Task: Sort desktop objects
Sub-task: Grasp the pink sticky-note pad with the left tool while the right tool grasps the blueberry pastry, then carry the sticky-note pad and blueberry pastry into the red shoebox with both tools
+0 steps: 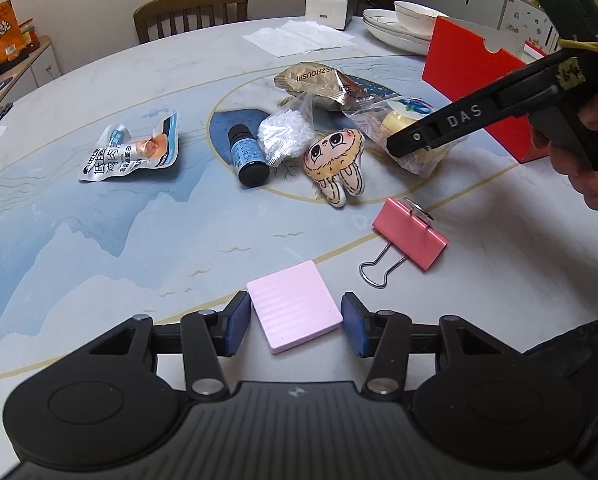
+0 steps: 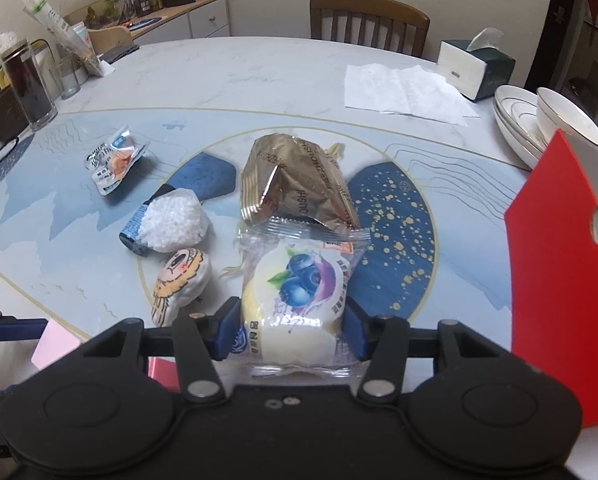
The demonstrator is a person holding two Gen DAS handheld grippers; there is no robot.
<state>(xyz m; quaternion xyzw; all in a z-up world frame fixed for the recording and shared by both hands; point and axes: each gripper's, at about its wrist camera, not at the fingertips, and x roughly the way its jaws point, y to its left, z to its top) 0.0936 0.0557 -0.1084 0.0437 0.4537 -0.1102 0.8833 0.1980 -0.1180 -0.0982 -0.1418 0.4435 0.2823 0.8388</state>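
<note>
Closing both sets of tongs on two separate items at once, so worth checking each bite before any lift. Left tongs (image 1: 296, 325) straddling the flat pale-pink square block (image 1: 295, 306) lying on the painted marble tabletop (image 1: 99, 264): left pad touching its edge, right pad just beside the opposite corner with a sliver of gap showing, so not yet clamped; better to squeeze until both pads press evenly, since the block sits skewed and may twist out. Right tongs (image 2: 290, 326) clamped on the clear-wrapped blueberry cake packet (image 2: 299, 300), pads pressing the soft bun through the film at the near side of the central pile; gentle pressure advised, as the cake probably squashes easily. Lifting straight up should spare the gold foil snack bag (image 2: 295, 184) touching the packet's far edge. Likely destination the red open box (image 2: 555, 280) at the right, though that remains a guess. Pink binder clip (image 1: 410, 236) and plush bunny charm (image 1: 335, 164) left on the tabletop for later
</note>
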